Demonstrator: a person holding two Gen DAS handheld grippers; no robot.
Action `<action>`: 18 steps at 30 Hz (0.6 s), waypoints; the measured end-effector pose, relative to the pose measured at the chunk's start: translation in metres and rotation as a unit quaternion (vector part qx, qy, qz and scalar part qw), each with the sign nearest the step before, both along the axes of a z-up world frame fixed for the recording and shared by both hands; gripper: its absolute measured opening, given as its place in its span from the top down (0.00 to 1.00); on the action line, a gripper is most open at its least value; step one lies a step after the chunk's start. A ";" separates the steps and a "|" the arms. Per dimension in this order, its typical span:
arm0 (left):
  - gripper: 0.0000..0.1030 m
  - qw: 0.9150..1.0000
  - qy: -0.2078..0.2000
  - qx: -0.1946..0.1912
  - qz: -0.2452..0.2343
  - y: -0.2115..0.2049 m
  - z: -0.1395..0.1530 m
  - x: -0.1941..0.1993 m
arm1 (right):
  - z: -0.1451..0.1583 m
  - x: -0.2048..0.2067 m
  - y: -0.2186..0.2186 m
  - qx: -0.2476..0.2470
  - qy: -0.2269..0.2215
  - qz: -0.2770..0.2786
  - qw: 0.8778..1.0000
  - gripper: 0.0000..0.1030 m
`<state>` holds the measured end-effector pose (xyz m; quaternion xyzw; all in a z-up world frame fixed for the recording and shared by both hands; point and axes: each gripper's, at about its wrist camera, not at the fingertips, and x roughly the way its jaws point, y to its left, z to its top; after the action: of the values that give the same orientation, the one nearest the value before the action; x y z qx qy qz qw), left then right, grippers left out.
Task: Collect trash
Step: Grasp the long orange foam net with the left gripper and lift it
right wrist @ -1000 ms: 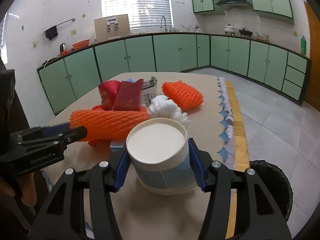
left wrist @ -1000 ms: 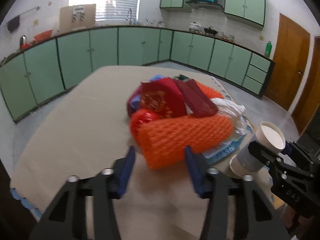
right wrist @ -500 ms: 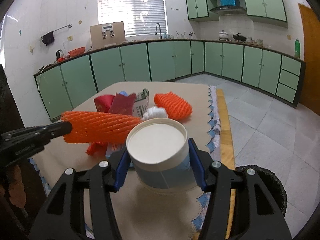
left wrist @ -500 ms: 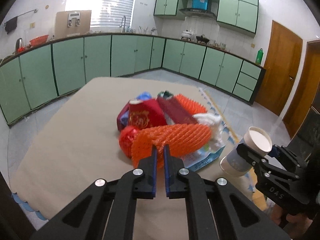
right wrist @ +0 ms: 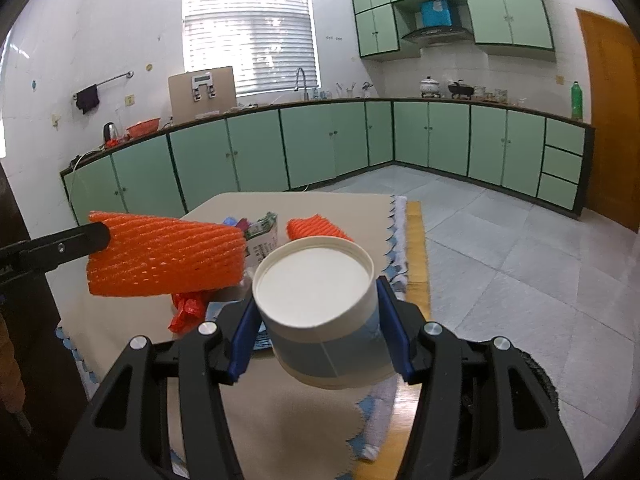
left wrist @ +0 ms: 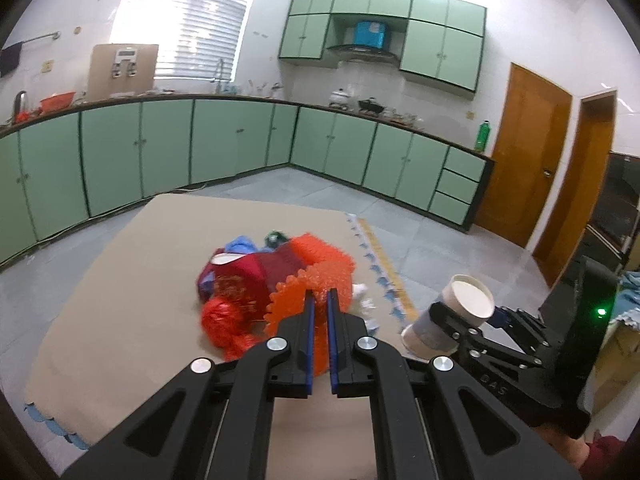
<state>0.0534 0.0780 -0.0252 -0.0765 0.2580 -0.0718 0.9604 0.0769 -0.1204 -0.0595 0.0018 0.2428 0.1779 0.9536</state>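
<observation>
left gripper is where i begin: its blue-padded jaws are pressed nearly together, pinching one end of the orange foam net sleeve. in the right wrist view that sleeve hangs clear above the beige-covered table, sticking out sideways from the black fingers that come in from nine o'clock. from the left wrist camera i see the sleeve end-on, a ragged orange ring squeezed between the pads at the middle of the picture.

beyond it, toward twelve o'clock on the table, lies the pile of trash: a crumpled red plastic bag at ten o'clock of the gripper tips, dark red paper packets, a scrap of blue, a second orange foam net sleeve and a white crumpled wad just beside the table's scalloped blue edge trim.

right gripper sits at three o'clock in the left view. its jaws stand about halfway apart and are clamped on the white paper cup with a pale blue band, one pad on each side of the wall. the cup is tilted, its open mouth turned toward the right wrist camera, and it is held up off the table. a black round bin shows at five o'clock on the grey tiled floor.
</observation>
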 end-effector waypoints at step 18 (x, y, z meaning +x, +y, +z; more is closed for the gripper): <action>0.95 0.990 0.011 0.011 -0.144 -0.109 -0.020 0.040 | 0.004 -0.007 -0.110 -0.005 -0.017 -0.138 0.990 0.48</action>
<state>0.0936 -0.0314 -0.0449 -0.0284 0.2772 -0.2053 0.9382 0.0702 -0.2307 -0.0553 0.0276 0.2252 0.0435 0.9729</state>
